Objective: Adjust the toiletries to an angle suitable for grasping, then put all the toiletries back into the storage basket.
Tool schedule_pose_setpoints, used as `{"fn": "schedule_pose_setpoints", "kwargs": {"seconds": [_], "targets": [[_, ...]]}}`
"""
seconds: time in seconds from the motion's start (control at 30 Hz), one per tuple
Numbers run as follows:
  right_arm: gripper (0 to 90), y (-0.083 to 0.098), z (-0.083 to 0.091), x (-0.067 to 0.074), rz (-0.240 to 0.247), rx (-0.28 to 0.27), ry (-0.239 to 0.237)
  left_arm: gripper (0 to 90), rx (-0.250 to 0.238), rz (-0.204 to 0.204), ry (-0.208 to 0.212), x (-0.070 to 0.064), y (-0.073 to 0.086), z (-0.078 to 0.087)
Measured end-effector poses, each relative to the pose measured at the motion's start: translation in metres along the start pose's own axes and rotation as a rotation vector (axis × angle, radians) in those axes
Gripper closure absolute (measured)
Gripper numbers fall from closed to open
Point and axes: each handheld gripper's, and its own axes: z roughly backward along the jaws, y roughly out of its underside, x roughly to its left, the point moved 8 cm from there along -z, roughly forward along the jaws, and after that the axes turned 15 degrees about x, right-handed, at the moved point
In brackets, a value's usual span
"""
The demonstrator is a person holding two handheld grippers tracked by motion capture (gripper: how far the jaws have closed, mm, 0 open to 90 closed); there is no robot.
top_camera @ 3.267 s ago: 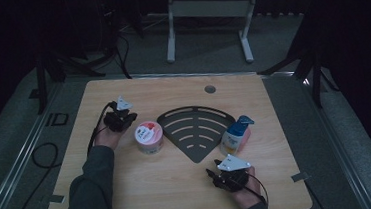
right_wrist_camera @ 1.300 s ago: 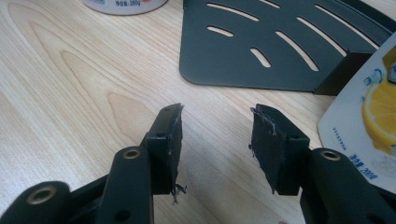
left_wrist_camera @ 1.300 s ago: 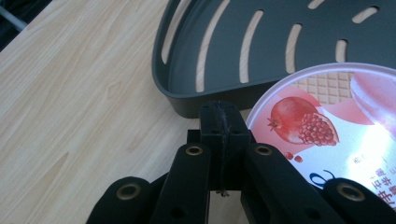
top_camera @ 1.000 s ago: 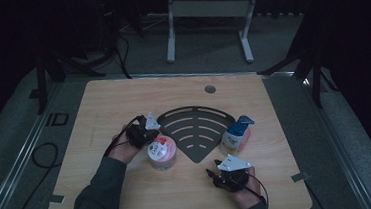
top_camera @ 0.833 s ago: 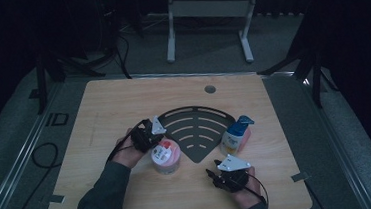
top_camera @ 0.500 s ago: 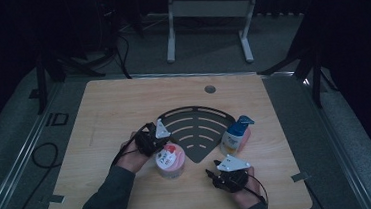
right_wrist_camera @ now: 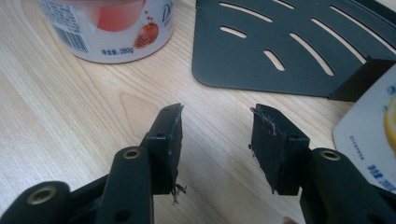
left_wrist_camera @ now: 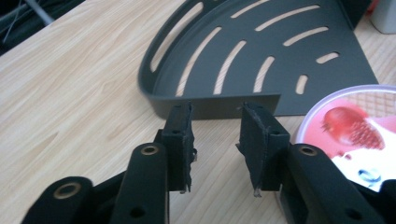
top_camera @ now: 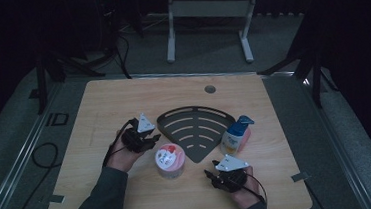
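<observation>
A pink-and-white strawberry tub (top_camera: 170,161) stands upright on the wooden table (top_camera: 98,106), just in front of a black slotted fan-shaped rack (top_camera: 195,131). My left gripper (top_camera: 153,137) sits left of the tub and apart from it. Its jaws have just been opening, and nothing is between them. In the left gripper view, the left gripper (left_wrist_camera: 217,112) points at the rack's rim (left_wrist_camera: 210,105), with the tub's lid (left_wrist_camera: 355,130) to the right. My right gripper (top_camera: 210,175) rests open near the front edge. In the right gripper view it (right_wrist_camera: 218,113) is empty, facing the tub (right_wrist_camera: 107,28) and rack (right_wrist_camera: 289,46).
A white-and-pink pump bottle with a blue top (top_camera: 236,135) stands at the rack's right corner, close behind my right gripper; its label (right_wrist_camera: 373,135) is at the right of the right gripper view. A round hole (top_camera: 210,89) sits at the table's far edge.
My left gripper brought the tub from the table's left side to the front of the rack, then opened and let it go. It has drawn back a little leftward. The right gripper stayed still.
</observation>
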Motion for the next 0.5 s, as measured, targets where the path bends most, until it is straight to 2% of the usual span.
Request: {"fn": "schedule_pose_setpoints", "kwargs": {"seconds": [0.07, 0.23, 0.3, 0.37, 0.4, 0.47, 0.5], "targets": [[51.1, -0.001, 0.000, 0.001, 0.004, 0.006, -0.011, 60.1, -0.021, 0.025, 0.016, 0.002, 0.005, 0.003], [47.6, -0.005, -0.002, 0.005, 0.005, 0.024, -0.042, 56.7, -0.045, 0.042, 0.038, 0.003, 0.017, 0.008], [49.2, -0.008, -0.002, 0.008, 0.018, 0.025, -0.060, 55.4, -0.054, 0.042, 0.044, 0.001, 0.024, 0.010], [52.2, -0.010, -0.002, 0.012, 0.035, 0.030, -0.078, 54.0, -0.072, 0.047, 0.070, -0.001, 0.029, 0.013], [52.2, -0.010, -0.002, 0.012, 0.035, 0.030, -0.078, 54.1, -0.072, 0.047, 0.070, -0.001, 0.029, 0.013], [48.9, -0.016, -0.004, 0.015, 0.039, 0.028, -0.105, 53.2, -0.076, 0.035, 0.109, -0.004, 0.036, 0.013], [48.9, -0.016, -0.004, 0.015, 0.039, 0.028, -0.105, 51.8, -0.076, 0.035, 0.109, -0.004, 0.036, 0.013]]}}
